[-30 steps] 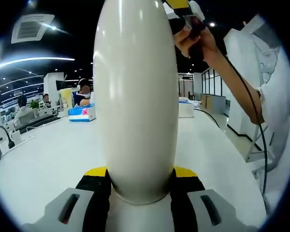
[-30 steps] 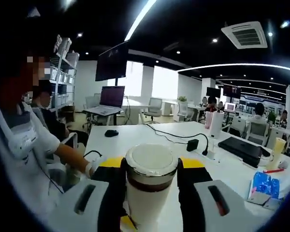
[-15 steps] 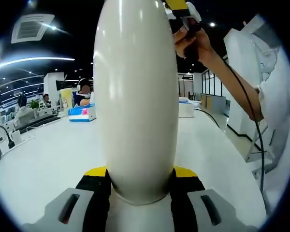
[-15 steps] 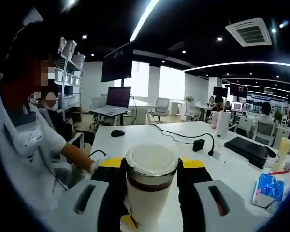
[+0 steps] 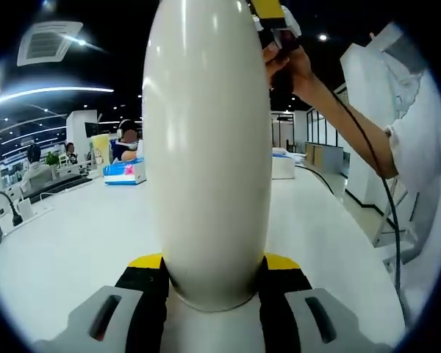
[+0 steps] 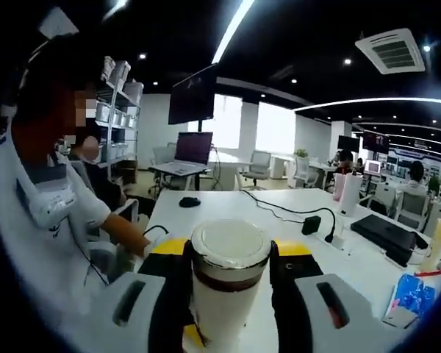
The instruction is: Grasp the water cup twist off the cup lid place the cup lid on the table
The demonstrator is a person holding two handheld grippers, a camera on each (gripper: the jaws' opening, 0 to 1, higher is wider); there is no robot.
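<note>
Water cup [image 5: 206, 147] clamped at base by left hand-held gripper [image 5: 213, 283], above worktop [image 5: 66, 235]. Right hand-held gripper [image 6: 228, 268] clamped on cup lid [image 6: 230, 246], 12 o'clock end. Risk: smooth body spins in jaws, lid stays threaded.

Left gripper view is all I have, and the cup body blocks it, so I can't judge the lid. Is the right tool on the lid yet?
Observer: Yes. In the right gripper view the right tool has its jaws closed on either side of the lid.
Operator: Is the lid off the cup?
Observer: No gap shows; the lid sits on the cup.
Operator: Anything below it?
Observer: A white table, with a mouse on it.
</note>
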